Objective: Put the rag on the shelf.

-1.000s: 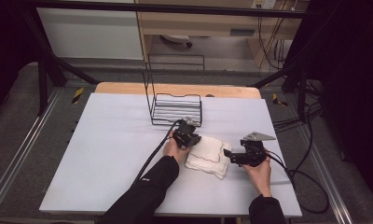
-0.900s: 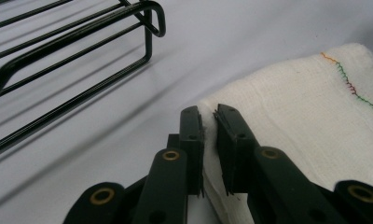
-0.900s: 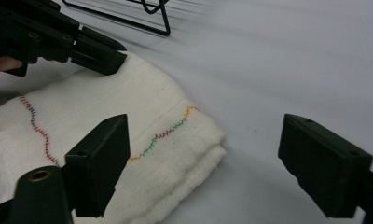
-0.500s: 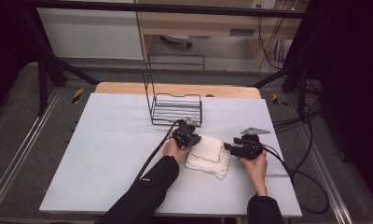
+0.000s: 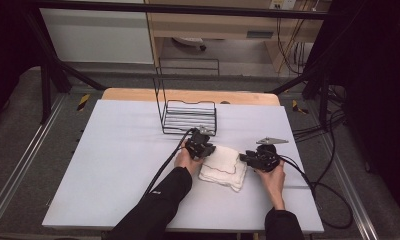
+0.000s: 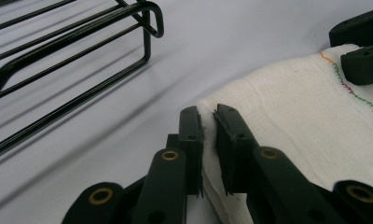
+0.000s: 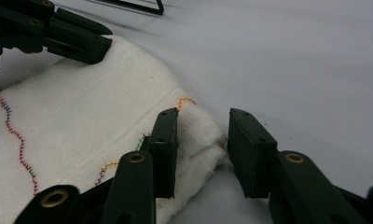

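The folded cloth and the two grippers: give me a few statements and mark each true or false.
1. The left gripper is shut on an edge of the white cloth. True.
2. The right gripper is clamped tight on the cloth. False: its jaws have just been closing, with a cloth corner between them, and a gap shows at one pad.
3. The cloth lies inside the wire basket. False: it lies on the table, in front of the basket.
4. The cloth has a coloured zigzag seam. True.
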`<act>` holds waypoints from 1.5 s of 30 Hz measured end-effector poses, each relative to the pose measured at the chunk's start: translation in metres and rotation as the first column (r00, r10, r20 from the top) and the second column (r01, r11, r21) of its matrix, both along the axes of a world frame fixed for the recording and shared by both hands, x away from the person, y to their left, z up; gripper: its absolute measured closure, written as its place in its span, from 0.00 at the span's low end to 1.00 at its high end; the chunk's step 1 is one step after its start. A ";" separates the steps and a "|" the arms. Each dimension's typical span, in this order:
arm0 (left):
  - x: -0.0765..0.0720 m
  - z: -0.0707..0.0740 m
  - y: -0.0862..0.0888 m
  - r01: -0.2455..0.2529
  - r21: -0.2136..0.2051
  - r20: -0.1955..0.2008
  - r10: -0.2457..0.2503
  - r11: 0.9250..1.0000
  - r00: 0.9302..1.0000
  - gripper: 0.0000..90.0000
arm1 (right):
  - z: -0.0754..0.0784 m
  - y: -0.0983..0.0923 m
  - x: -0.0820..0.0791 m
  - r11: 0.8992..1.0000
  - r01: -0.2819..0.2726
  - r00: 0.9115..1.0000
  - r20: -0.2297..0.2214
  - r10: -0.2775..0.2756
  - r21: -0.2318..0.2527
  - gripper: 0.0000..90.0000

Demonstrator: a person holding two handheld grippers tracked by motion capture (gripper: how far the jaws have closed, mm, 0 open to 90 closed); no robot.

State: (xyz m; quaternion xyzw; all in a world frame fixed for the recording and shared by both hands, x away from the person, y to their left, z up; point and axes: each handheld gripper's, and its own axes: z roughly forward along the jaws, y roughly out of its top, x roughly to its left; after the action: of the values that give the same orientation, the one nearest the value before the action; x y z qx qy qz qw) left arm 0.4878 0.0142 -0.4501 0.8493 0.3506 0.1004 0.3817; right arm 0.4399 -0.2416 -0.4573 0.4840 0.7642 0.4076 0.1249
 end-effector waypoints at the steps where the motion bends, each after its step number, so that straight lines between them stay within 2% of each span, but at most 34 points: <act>1: 0.000 0.000 0.000 0.000 0.000 0.001 0.000 1.000 1.000 0.89 | 0.000 0.000 0.000 1.000 0.000 1.000 -0.003 0.000 0.003 0.73; 3: 0.000 0.000 0.000 -0.002 -0.004 -0.001 0.002 1.000 1.000 0.89 | -0.001 0.000 0.000 1.000 0.004 1.000 -0.013 -0.004 0.015 0.74; 4: 0.000 0.000 0.000 -0.002 -0.004 -0.001 0.002 1.000 1.000 0.89 | -0.001 0.000 0.000 0.999 0.016 1.000 -0.027 -0.015 0.039 0.76; 9: 0.000 0.000 0.000 -0.003 -0.006 -0.003 0.003 1.000 1.000 0.89 | -0.001 0.000 0.000 0.998 0.025 0.998 -0.054 -0.022 0.060 0.82; 14: 0.000 0.000 0.000 -0.005 -0.004 -0.002 0.005 1.000 1.000 0.89 | 0.000 0.000 0.000 0.997 0.027 0.998 -0.061 -0.023 0.069 0.88; 16: 0.000 0.001 0.000 -0.002 0.003 -0.002 0.002 1.000 1.000 0.90 | 0.000 0.001 -0.001 0.997 0.027 0.998 -0.050 -0.024 0.068 0.90; 25: 0.002 0.002 0.003 -0.029 -0.038 -0.041 0.028 0.999 0.999 0.92 | 0.002 0.001 -0.003 0.997 0.039 0.999 -0.040 -0.037 0.066 0.92; 27: 0.001 0.004 0.003 -0.025 -0.034 -0.030 0.024 0.999 0.999 0.92 | 0.005 0.000 -0.005 0.997 0.041 0.999 -0.015 -0.040 0.072 0.92; 28: 0.000 0.005 0.004 -0.022 -0.029 -0.011 0.022 0.999 1.000 0.92 | 0.006 0.000 -0.006 0.996 0.044 0.999 -0.013 -0.043 0.078 0.92; 36: -0.008 0.019 0.011 -0.006 -0.102 0.017 0.008 0.995 1.000 0.93 | 0.016 -0.004 -0.012 0.992 0.047 0.998 0.043 -0.053 0.121 0.92; 39: -0.012 0.024 0.013 0.007 -0.116 0.035 -0.003 0.993 0.999 0.93 | 0.017 -0.005 -0.014 0.992 0.042 0.997 0.059 -0.049 0.123 0.92; 42: -0.016 0.027 0.016 0.011 -0.123 0.056 -0.004 0.992 0.998 0.93 | 0.022 -0.002 -0.017 0.994 0.033 0.996 0.082 -0.042 0.101 0.92; 43: -0.017 0.027 0.017 0.011 -0.125 0.061 -0.003 0.992 0.998 0.93 | 0.025 0.000 -0.018 0.995 0.026 0.994 0.105 -0.037 0.097 0.92; 45: -0.019 0.028 0.021 0.010 -0.143 0.062 -0.001 0.990 0.998 0.93 | 0.026 0.000 -0.019 0.995 0.027 0.993 0.109 -0.038 0.100 0.92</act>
State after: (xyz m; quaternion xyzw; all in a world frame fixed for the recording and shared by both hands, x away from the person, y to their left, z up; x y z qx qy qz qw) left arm 0.4688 0.0349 -0.4221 0.8172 0.3426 0.1004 0.4525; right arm 0.4205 -0.2413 -0.4316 0.4786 0.7271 0.4689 0.1497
